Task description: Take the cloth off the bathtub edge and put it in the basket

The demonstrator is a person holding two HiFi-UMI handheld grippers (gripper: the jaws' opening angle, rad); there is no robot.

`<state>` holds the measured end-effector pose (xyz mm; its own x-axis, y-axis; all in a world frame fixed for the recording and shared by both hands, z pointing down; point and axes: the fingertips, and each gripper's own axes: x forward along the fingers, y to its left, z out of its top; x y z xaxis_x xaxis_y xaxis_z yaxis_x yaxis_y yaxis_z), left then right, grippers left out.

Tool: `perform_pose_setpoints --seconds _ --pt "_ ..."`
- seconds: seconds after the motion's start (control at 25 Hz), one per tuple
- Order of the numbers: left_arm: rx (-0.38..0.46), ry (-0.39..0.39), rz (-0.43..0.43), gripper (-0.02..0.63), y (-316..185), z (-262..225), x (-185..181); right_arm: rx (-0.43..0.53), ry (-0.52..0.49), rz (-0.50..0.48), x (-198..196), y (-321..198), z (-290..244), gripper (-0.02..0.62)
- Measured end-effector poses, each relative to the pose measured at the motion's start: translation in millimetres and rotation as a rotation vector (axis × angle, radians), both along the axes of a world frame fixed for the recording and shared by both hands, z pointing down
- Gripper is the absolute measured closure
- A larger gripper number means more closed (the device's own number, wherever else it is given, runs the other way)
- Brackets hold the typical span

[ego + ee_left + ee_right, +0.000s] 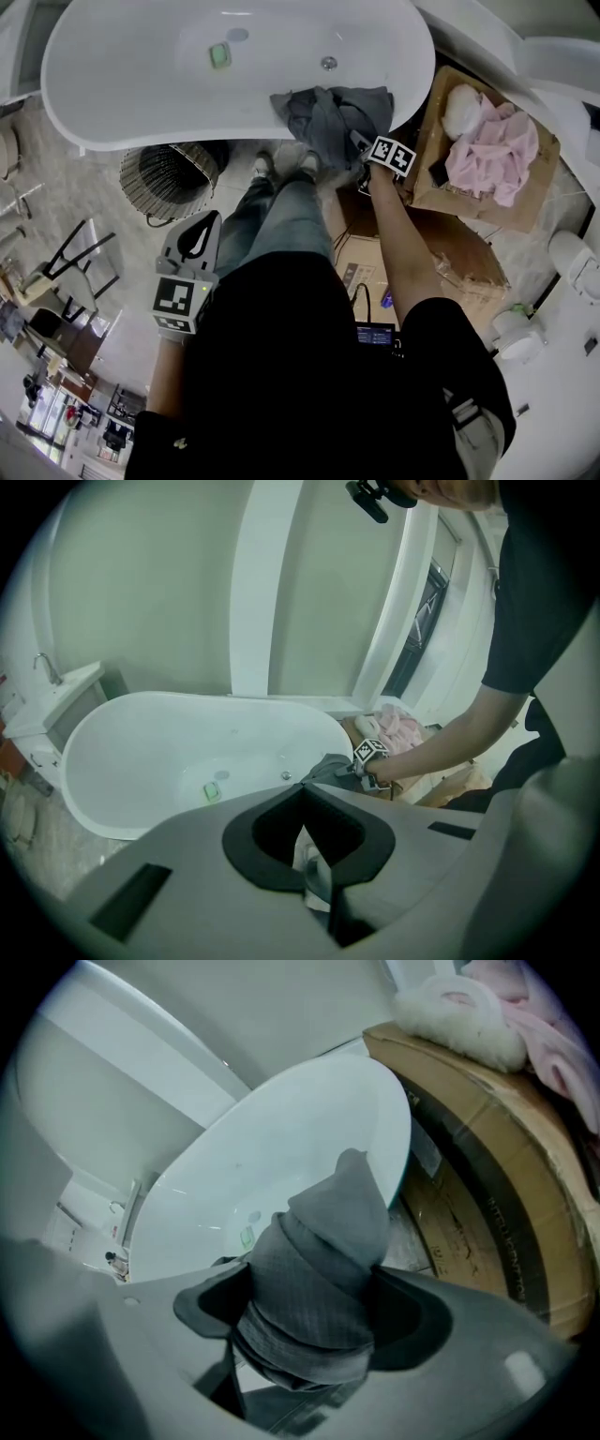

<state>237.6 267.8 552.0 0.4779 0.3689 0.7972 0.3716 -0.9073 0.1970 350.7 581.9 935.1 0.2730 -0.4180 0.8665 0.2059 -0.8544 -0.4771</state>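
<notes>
A dark grey cloth (328,112) hangs over the near rim of the white bathtub (141,136), toward its right end. My right gripper (358,139) reaches into it from the right. In the right gripper view the bunched cloth (328,1232) sits between the wide-spread jaws of the right gripper (312,1271), above the tub (309,1119). The left gripper (208,217) hangs low at my left side, shut and empty, a little below the round wicker basket (167,178) on the floor by the tub. From the left gripper (302,787) I see the cloth (328,764) and the tub (141,761) ahead.
A cardboard box (427,192) holding pink and white cloths (497,150) stands right of the tub, with more boxes (450,253) below it. A small green item (219,55) lies inside the tub. My legs (281,206) stand between basket and boxes. A dark chair frame (80,258) is at left.
</notes>
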Motion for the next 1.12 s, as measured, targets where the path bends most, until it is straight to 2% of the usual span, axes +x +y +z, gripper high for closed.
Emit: perform_pose_setpoints --seconds 0.12,0.28,0.4,0.64,1.12 --pt "0.003 0.034 0.042 0.592 -2.1 3.4 -2.0 0.029 -0.026 -0.004 -0.7 -1.3 -3.6 0.275" --pt "0.001 0.042 0.036 0.592 -1.8 2.0 -3.8 0.010 -0.045 -0.004 -5.5 -0.1 -12.1 0.380" --pt "-0.004 0.049 0.034 0.592 -0.9 -0.6 -4.5 -0.005 -0.020 -0.041 -8.5 -5.2 -21.3 0.453" --pt "-0.017 0.077 0.016 0.592 -1.1 -9.3 -4.3 0.021 0.058 -0.102 0.4 -19.9 -52.4 0.482" --pt "-0.035 0.162 -0.083 0.592 -11.5 -39.0 9.1 0.140 0.219 -0.119 6.1 -39.3 -155.1 0.485"
